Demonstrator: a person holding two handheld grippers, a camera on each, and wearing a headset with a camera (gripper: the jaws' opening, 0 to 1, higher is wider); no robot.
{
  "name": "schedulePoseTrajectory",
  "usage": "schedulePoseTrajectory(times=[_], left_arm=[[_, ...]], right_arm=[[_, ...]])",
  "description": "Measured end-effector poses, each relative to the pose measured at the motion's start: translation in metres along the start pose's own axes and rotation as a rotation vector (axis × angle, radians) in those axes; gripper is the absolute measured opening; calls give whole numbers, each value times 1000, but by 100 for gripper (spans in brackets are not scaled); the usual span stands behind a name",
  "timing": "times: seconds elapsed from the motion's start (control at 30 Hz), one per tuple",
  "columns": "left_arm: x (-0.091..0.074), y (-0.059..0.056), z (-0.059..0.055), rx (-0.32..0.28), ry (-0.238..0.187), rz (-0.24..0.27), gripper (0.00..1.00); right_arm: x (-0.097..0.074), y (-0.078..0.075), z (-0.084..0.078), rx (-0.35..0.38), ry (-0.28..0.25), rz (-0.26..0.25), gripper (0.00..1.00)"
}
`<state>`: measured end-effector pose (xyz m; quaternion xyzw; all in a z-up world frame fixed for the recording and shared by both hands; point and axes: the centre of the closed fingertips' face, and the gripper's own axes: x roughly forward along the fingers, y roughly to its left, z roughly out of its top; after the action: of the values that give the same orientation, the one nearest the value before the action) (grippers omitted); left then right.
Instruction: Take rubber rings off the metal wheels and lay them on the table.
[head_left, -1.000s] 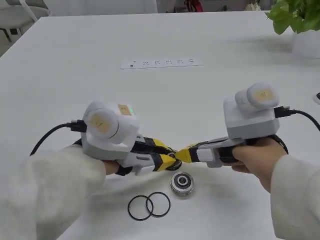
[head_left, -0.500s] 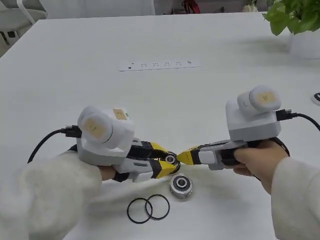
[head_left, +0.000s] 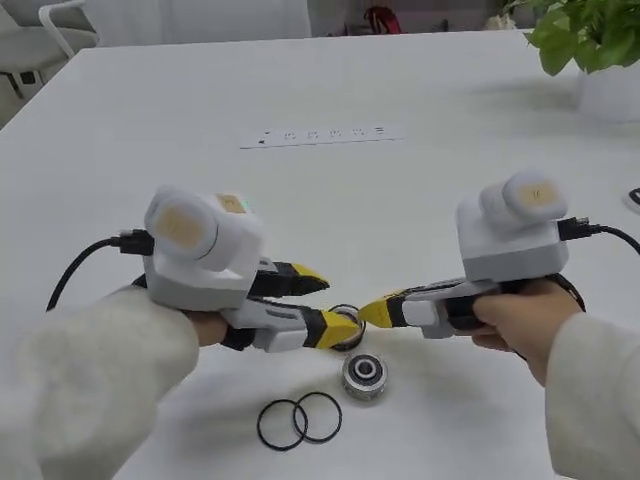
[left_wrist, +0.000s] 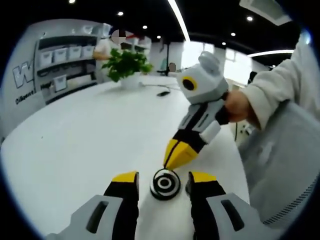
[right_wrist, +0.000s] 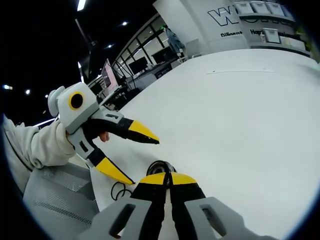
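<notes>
White bench (head_left: 200, 120) runs across the whole head view, with a flat white power strip (head_left: 322, 135) at the far middle and a green potted plant (head_left: 585, 30) at the far right corner. Left tongs (head_left: 335, 306) are near the front edge, jaws spread wide. A small metal wheel with a dark rim (left_wrist: 165, 184) sits in the gap between them, and in the left gripper view a little clearance shows on both sides. From the head view it looks close to the lower jaw, so I can't tell if it touches. Right tongs (head_left: 368, 314) come in from the opposite side with jaws closed tip to tip, the point right at the rim of that wheel. Can't tell if any rubber is pinched in the tip. A second round metal wheel (head_left: 363, 372) lies flat on the bench, just in front of where the two tips meet. Two thin black rubber rings (head_left: 300, 420) lie flat near it, closer to the person, overlapping each other. Cream sleeves cover both arms, and black cables trail from both grippers.
</notes>
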<state>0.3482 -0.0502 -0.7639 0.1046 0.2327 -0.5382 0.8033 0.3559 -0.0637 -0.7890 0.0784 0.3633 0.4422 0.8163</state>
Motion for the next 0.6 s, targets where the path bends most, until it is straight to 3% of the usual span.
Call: schedulePoseTrajectory(times=[0.43, 0.6], left_arm=[[-19, -20, 8, 61, 18, -8, 62], [-32, -21, 12, 79, 22, 15, 66]], right_arm=[[-10, 2, 11, 0, -45, -17, 0], [-13, 5, 14, -3, -57, -17, 0]])
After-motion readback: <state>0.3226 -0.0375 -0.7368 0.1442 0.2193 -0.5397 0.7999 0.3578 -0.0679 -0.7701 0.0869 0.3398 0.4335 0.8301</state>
